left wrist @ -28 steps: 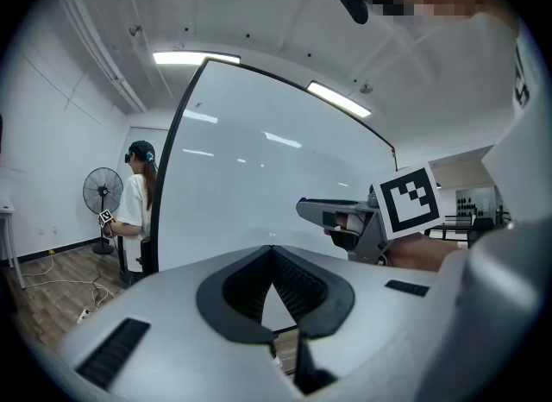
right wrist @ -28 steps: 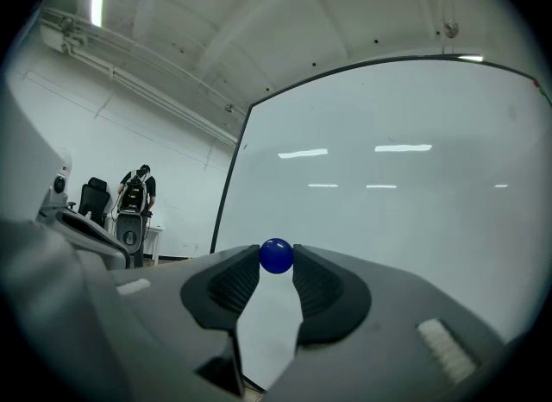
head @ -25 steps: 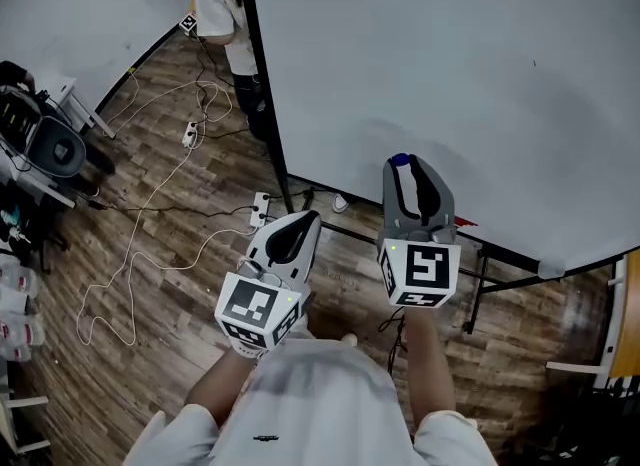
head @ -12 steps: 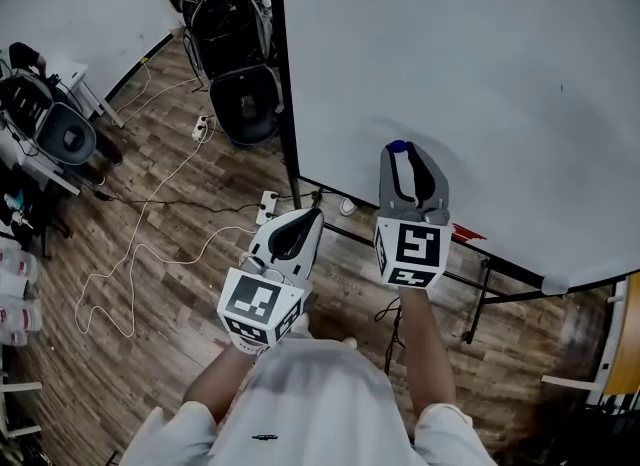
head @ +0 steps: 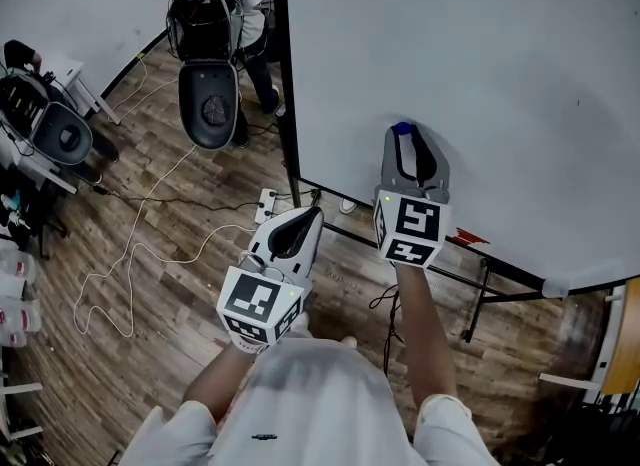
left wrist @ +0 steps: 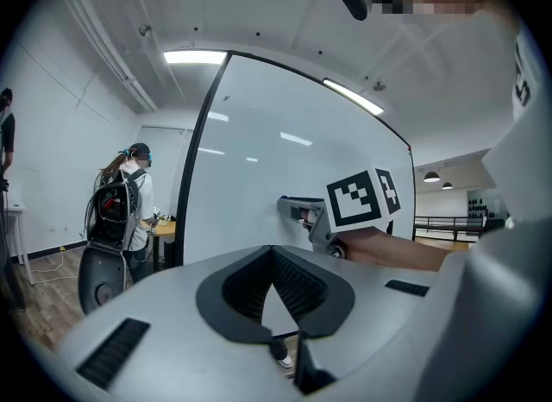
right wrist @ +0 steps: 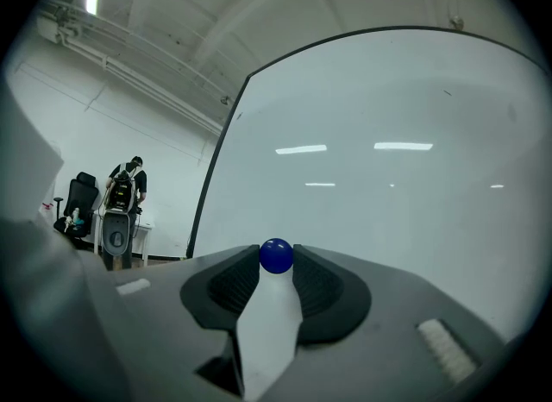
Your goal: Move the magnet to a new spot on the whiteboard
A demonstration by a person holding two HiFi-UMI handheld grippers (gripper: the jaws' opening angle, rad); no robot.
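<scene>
A small blue ball magnet (right wrist: 276,255) sits pinched between the tips of my right gripper (right wrist: 276,260), which is shut on it. In the head view the magnet (head: 402,129) and right gripper (head: 404,138) are held up in front of the lower part of the large whiteboard (head: 480,64); I cannot tell whether the magnet touches it. My left gripper (head: 308,214) hangs lower and to the left over the floor, shut with nothing in it (left wrist: 272,250). The left gripper view shows the right gripper (left wrist: 293,209) against the whiteboard (left wrist: 250,176).
A person with a backpack (head: 205,4) and a black wheeled device (head: 208,104) stands at the board's left edge. Cables (head: 150,244) and a power strip (head: 262,208) lie on the wooden floor. Black equipment (head: 50,129) is at the left. The board's stand (head: 480,284) is lower right.
My right gripper has moved forward toward the whiteboard with the magnet still in it. The left gripper shifted slightly forward. The person at the board's left edge has come closer with the black device.
</scene>
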